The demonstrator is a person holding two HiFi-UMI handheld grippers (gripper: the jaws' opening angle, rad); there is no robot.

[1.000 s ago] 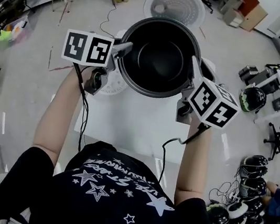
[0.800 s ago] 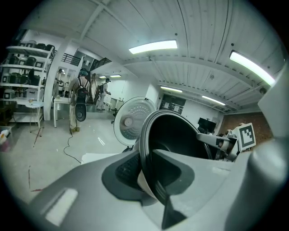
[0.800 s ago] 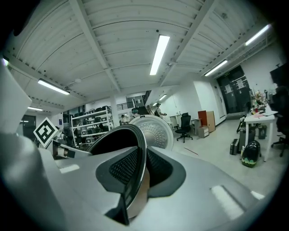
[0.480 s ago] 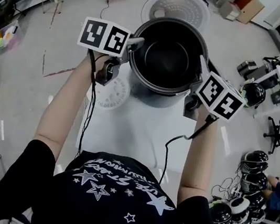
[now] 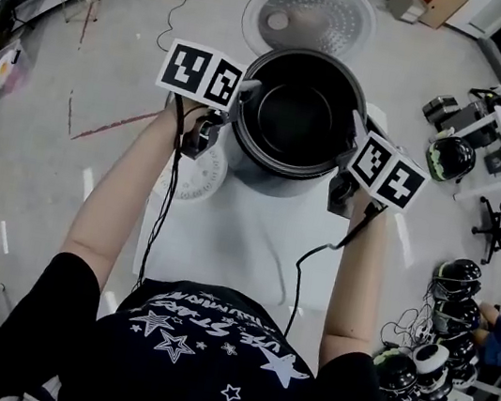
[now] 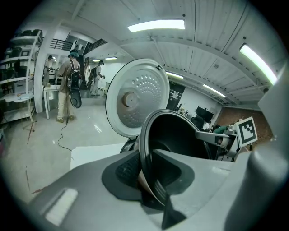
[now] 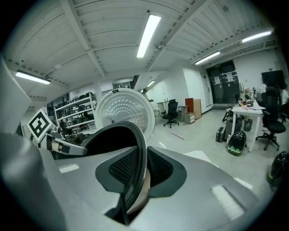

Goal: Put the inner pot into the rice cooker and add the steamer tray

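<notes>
Your white table [image 5: 244,237] stands on a pale grey floor [image 5: 37,169]. At its far end sits the rice cooker [image 5: 310,14], lid swung open. Near the table's left edge lies a round white piece [image 5: 199,180], half hidden from you, possibly the steamer tray.

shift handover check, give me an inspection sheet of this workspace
surface: white table under the cooker.
job's things: inner pot held at the rice cooker, lid open; seated or not, cannot tell. steamer tray on the table, left of it.
clutter: nothing seen.
grippers: left hand-held gripper and right hand-held gripper each clamp the pot's rim.
cables: a black cable runs from each gripper along the arm.
surroundings: helmets on the floor, office chair.
</notes>
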